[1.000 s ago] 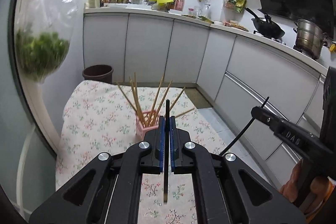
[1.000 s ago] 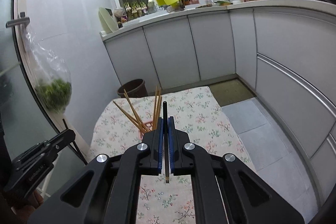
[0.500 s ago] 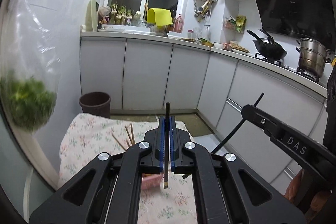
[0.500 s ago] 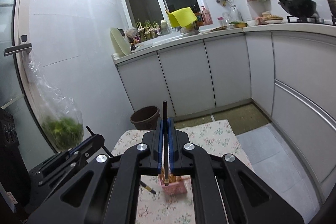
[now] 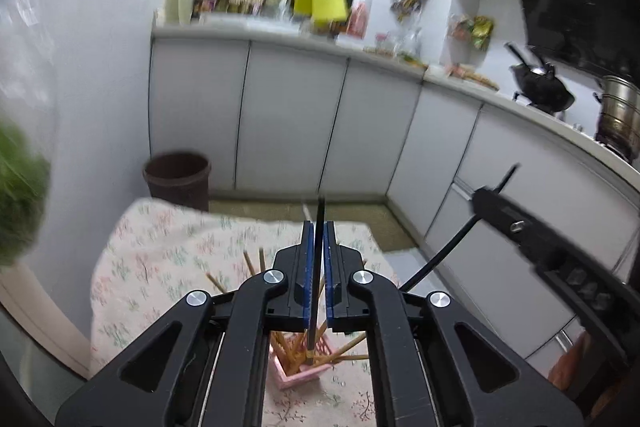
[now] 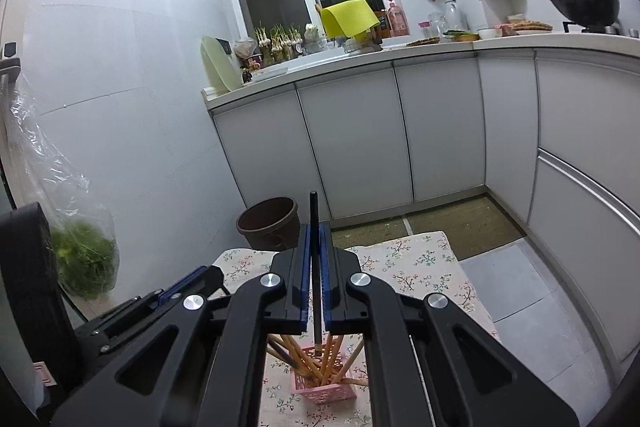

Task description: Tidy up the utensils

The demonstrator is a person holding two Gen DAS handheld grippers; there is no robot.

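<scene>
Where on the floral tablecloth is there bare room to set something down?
Free: the cloth beyond the pink holder, toward the brown bin, and its right side by the floor. Crowded: around the holder, where wooden chopsticks fan outward.

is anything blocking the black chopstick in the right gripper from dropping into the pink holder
No separate obstacle shows. The right gripper holds its black chopstick upright, lower tip just over the pink holder. Only the wooden chopsticks already fanned inside crowd the opening, so the tip may nudge them going in.

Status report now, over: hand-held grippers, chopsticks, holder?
Left hand-held gripper and right hand-held gripper each shut on a dark chopstick. Both over pink holder. Nothing blocking.
</scene>
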